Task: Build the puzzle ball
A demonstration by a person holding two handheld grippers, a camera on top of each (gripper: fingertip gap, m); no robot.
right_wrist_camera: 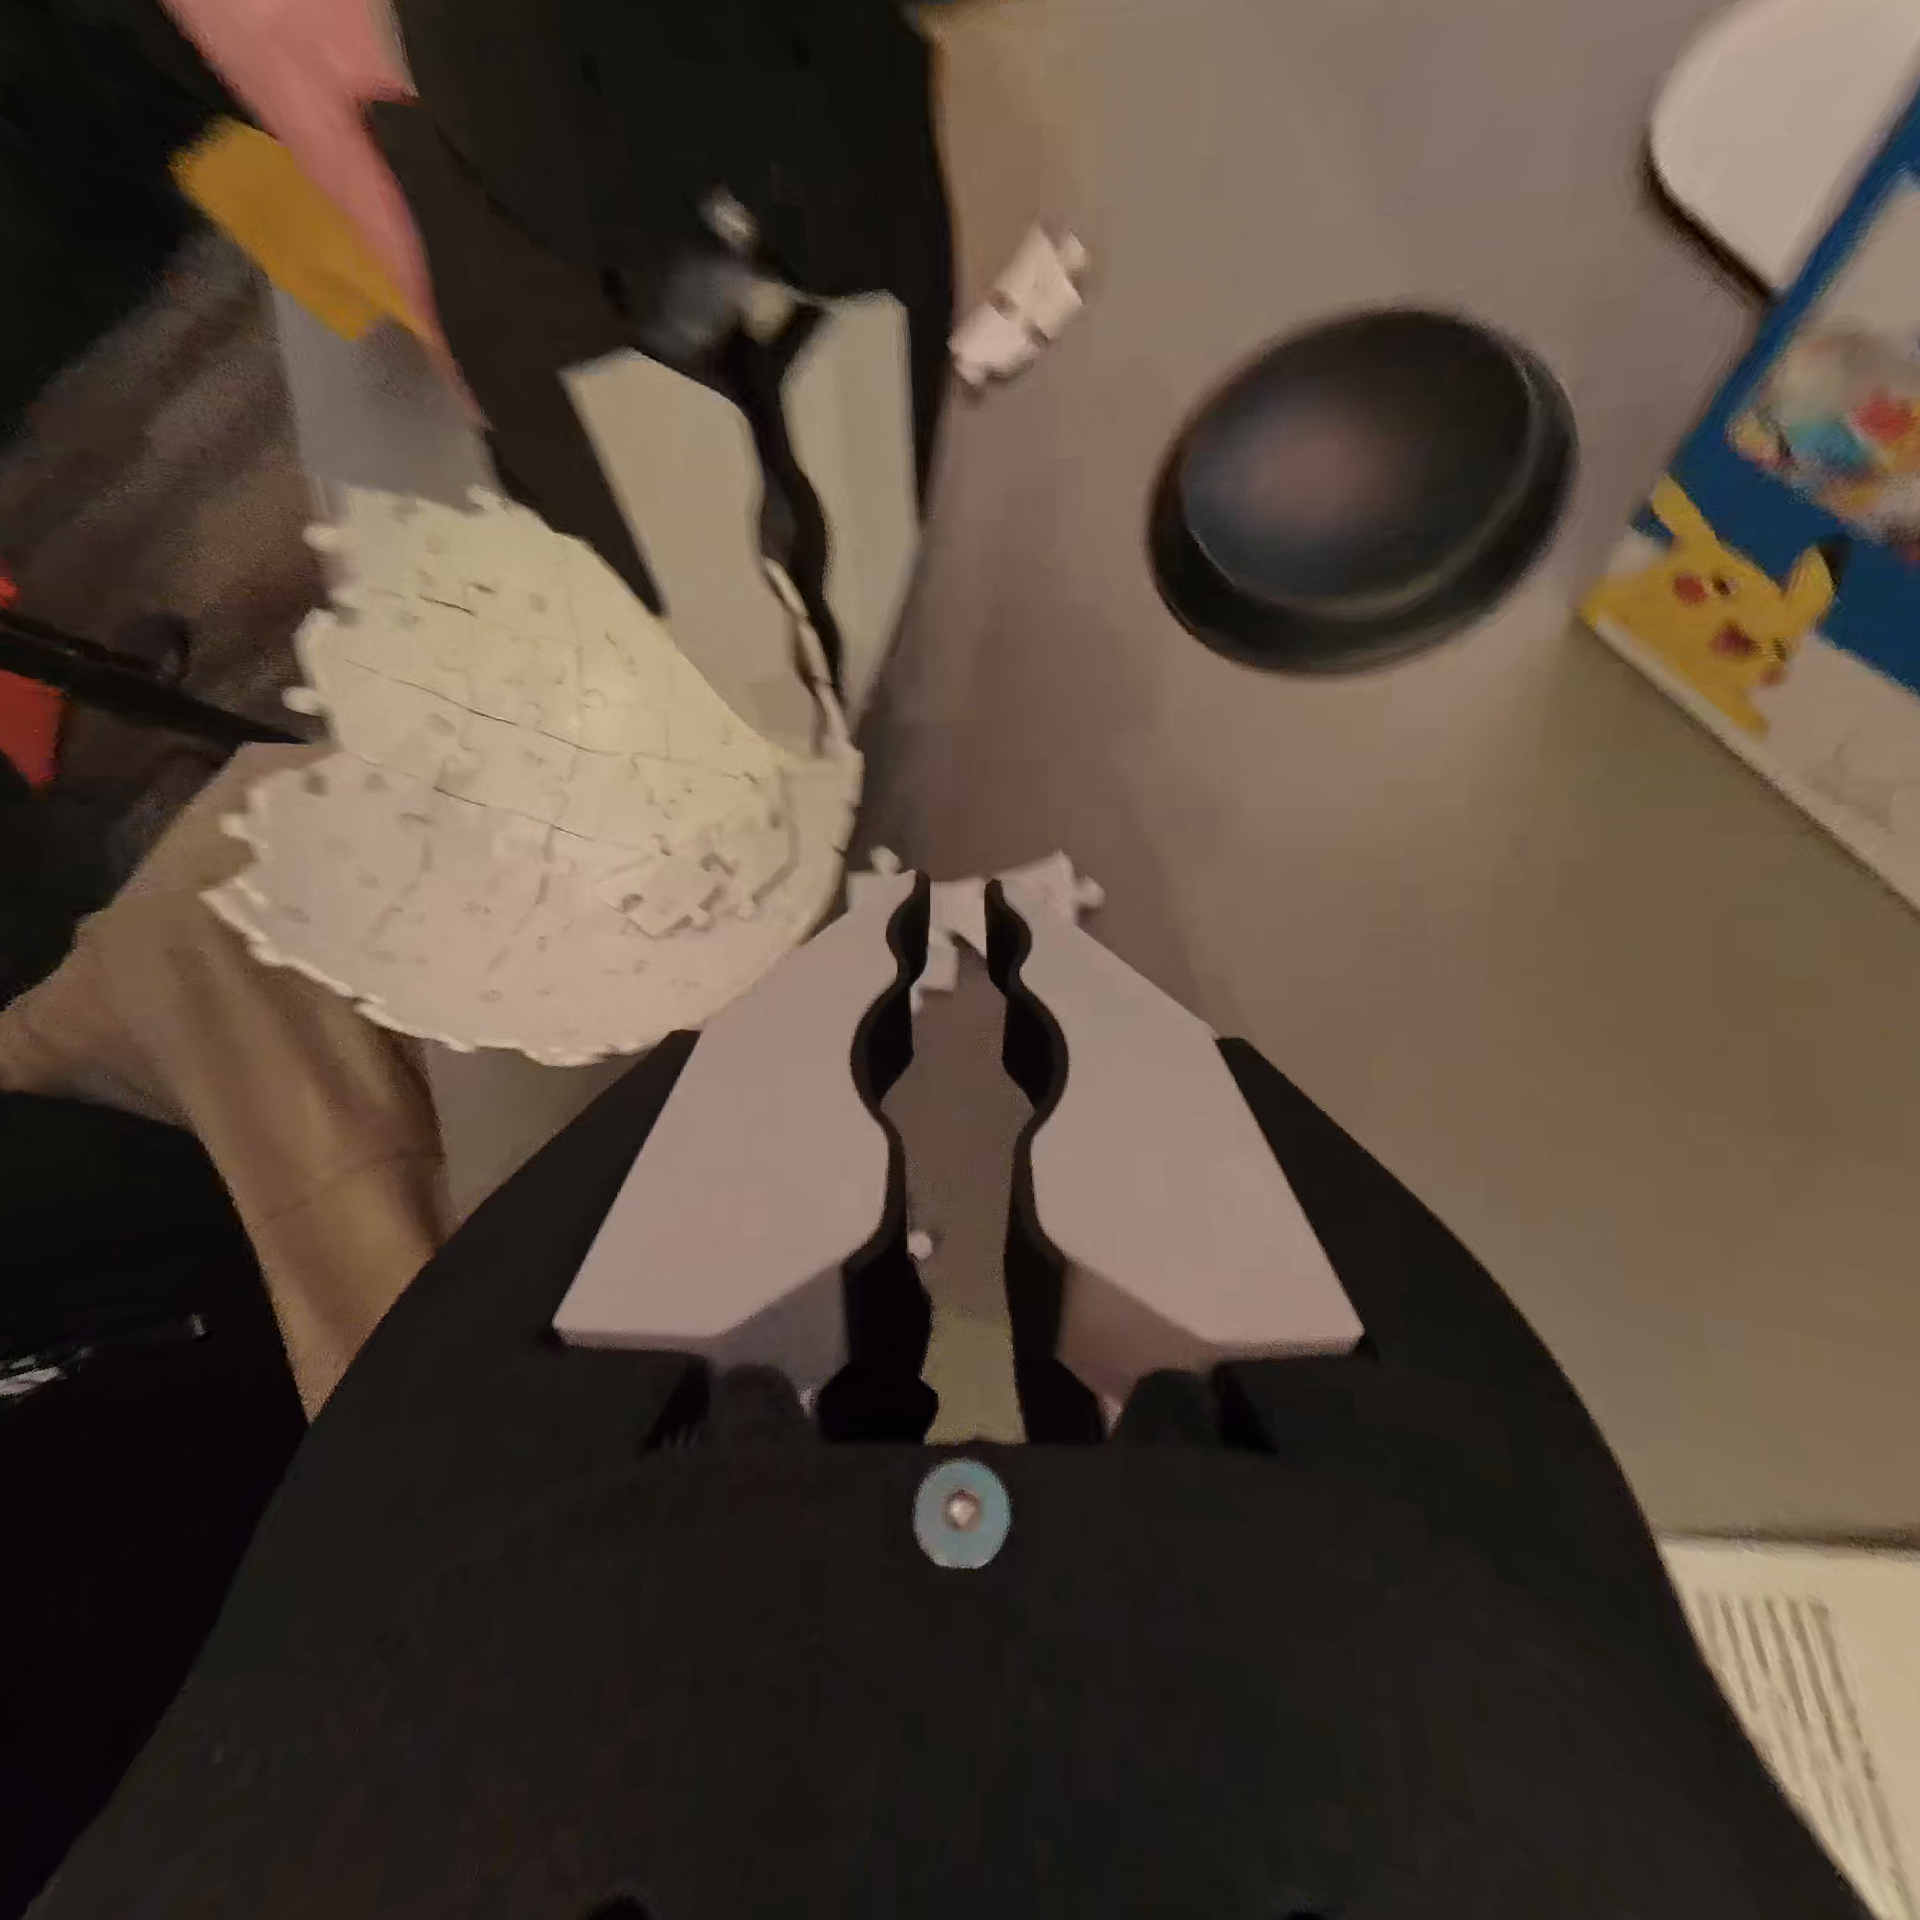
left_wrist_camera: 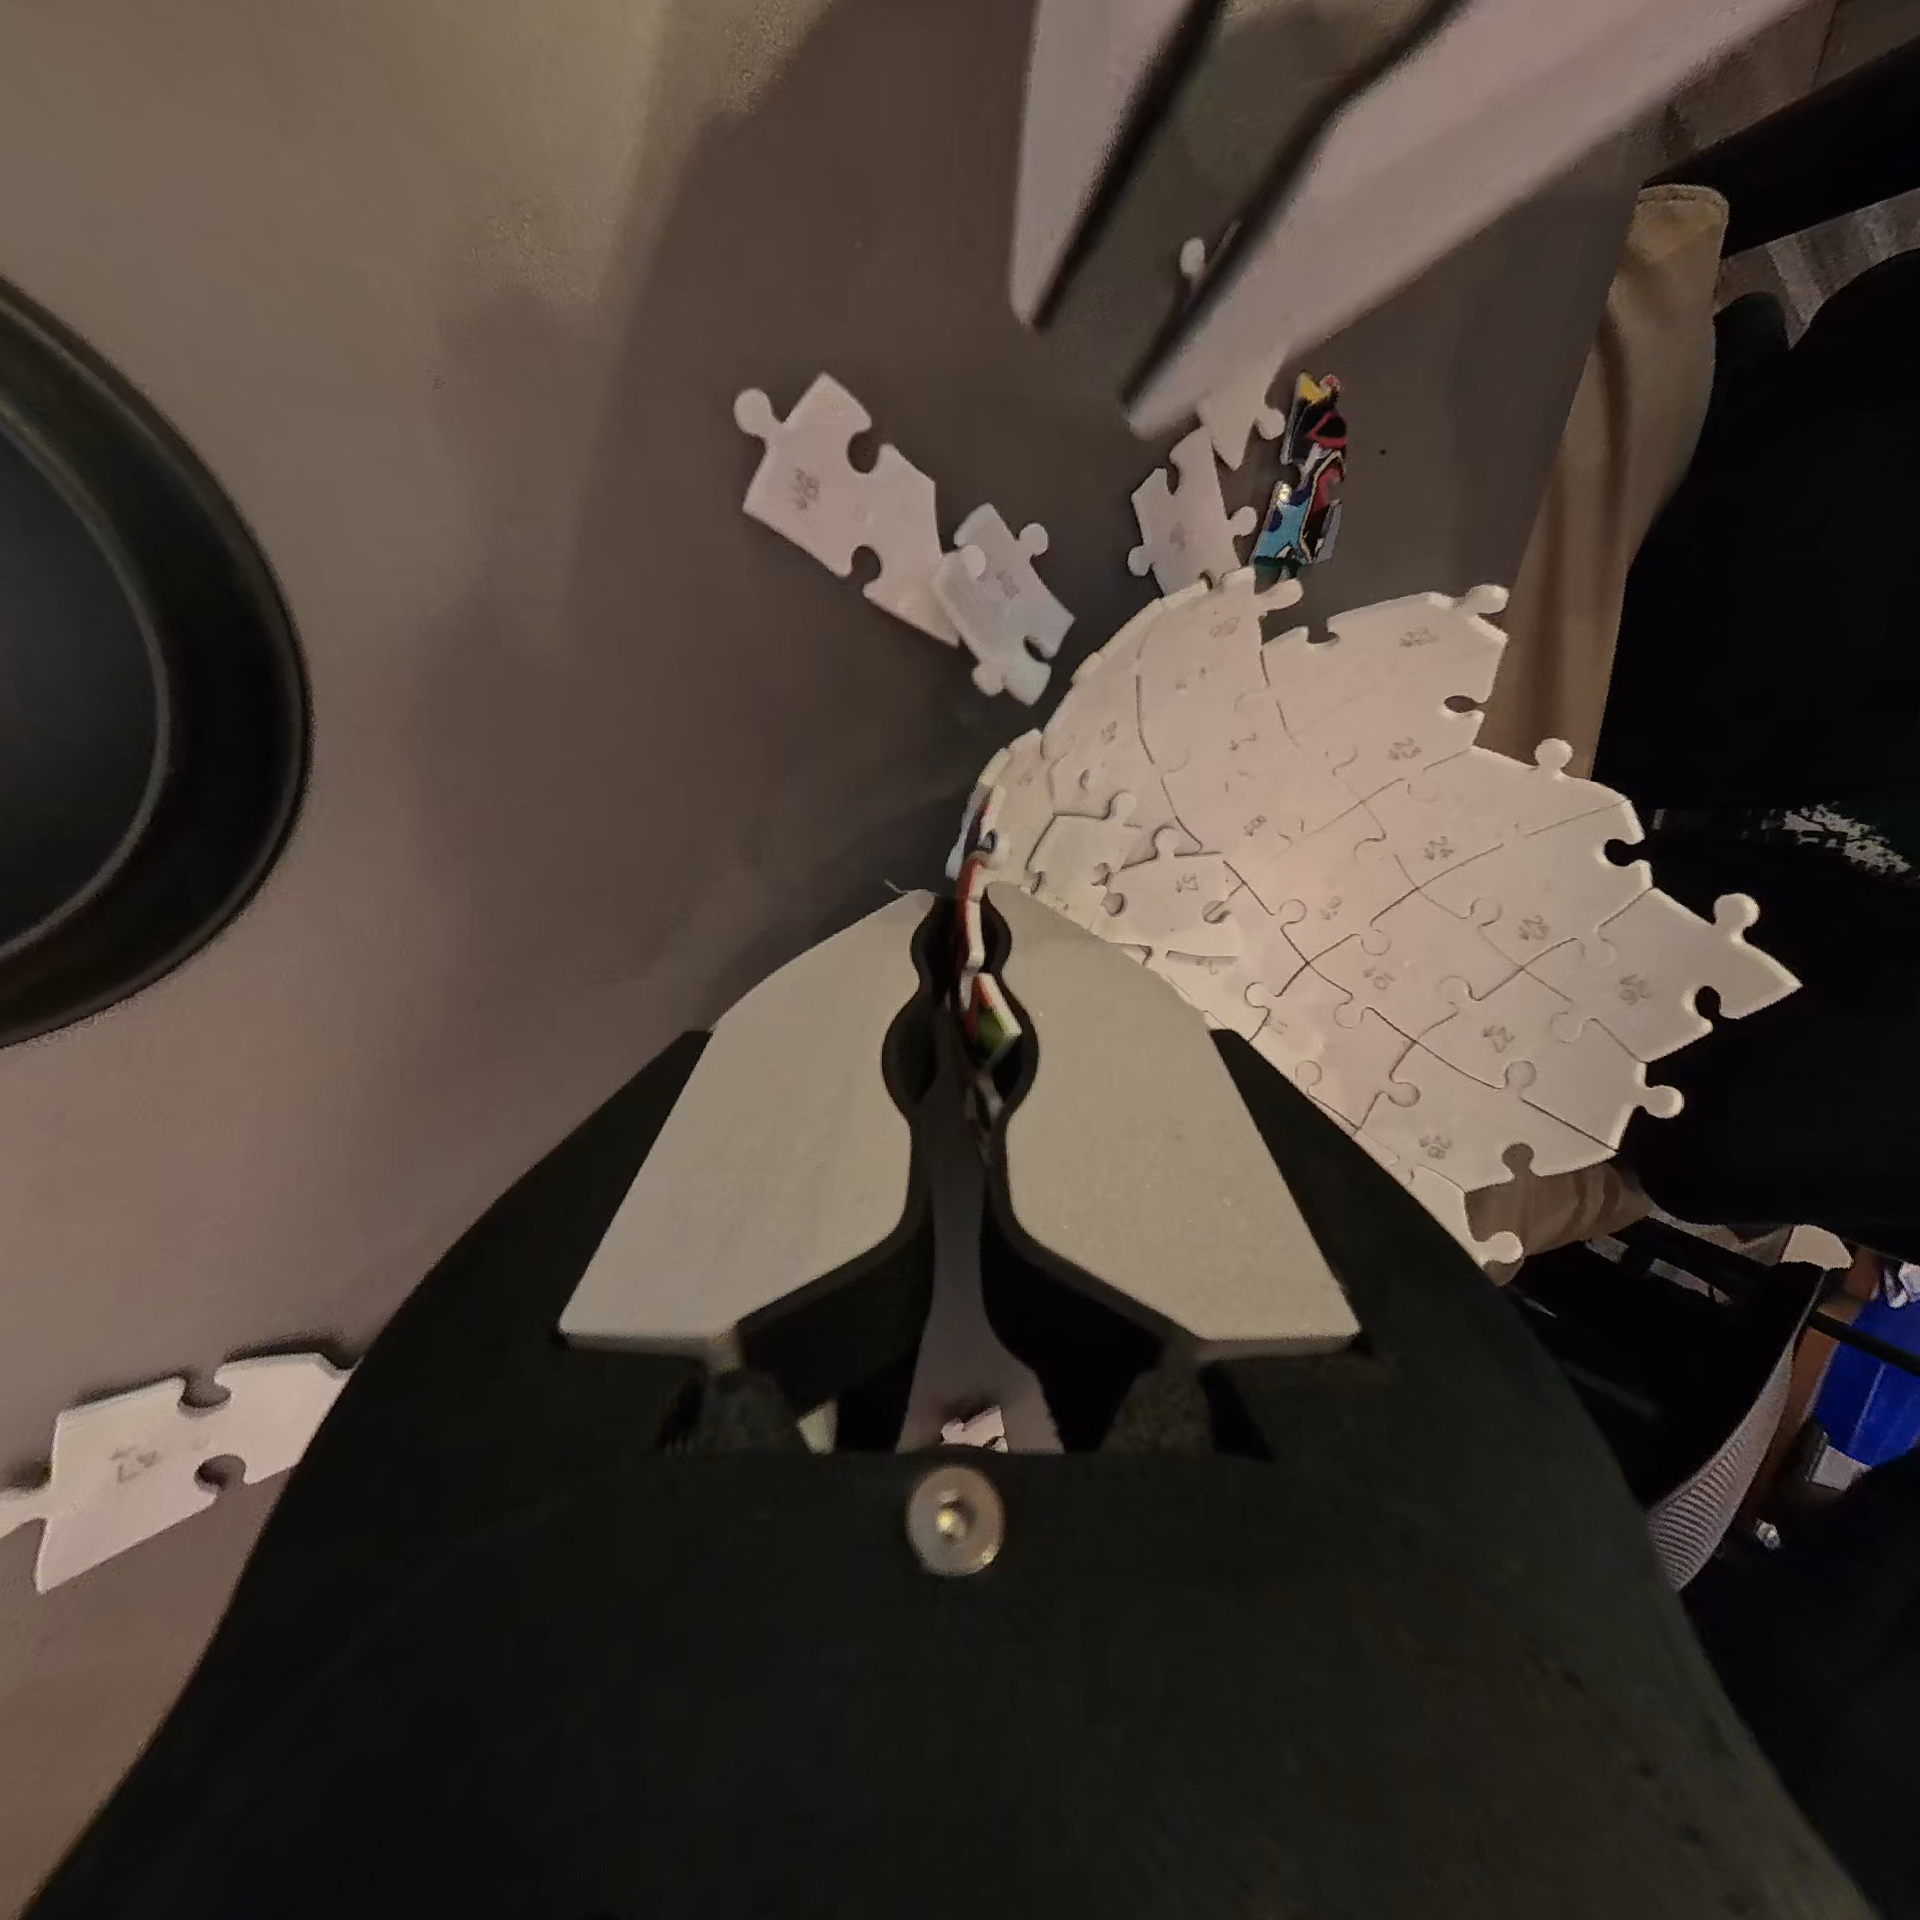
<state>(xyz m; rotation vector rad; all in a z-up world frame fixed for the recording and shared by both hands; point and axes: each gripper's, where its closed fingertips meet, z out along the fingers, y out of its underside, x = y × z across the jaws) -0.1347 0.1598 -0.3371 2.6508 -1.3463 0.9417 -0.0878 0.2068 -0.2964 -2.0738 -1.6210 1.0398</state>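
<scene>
Left tool [left_wrist_camera: 961, 914] clenched on puzzle shell [left_wrist_camera: 1351, 883] rim, right tool [right_wrist_camera: 956, 894] released over loose pieces [left_wrist_camera: 894, 530], black bowl [right_wrist_camera: 1361, 488] nearby.

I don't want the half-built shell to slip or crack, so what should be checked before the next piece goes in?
1. Left gripper clamped on the rim of the puzzle shell: ok, shut on its edge.
2. Shell in one piece: ok, the joined pieces show no open break.
3. Right gripper carrying a piece: not ok, a gap shows between its fingers and nothing is held.
4. Loose pieces within view on the table: ok, several lie white side up.
5. Which piece fits next: cannot tell.
6. Black bowl clear of the work: ok, it stands apart.
</scene>
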